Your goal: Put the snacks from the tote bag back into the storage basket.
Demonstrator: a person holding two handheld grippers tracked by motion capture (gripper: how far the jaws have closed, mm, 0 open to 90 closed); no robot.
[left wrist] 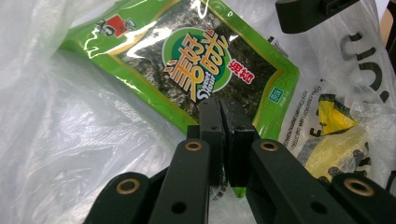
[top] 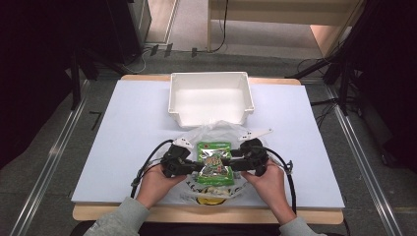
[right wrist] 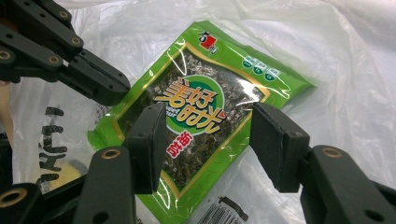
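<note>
A green seaweed packet [top: 215, 163] lies on a clear plastic bag [top: 216, 133] at the table's [top: 123, 147] six-o'clock edge, with a white bin [top: 210, 98] at twelve o'clock from it. The left gripper [left wrist: 223, 122] is pinched shut on the packet's edge at nine o'clock. The right gripper [right wrist: 208, 140], at three o'clock, stands wide open, its jaws either side of the packet without pressing it.
</note>
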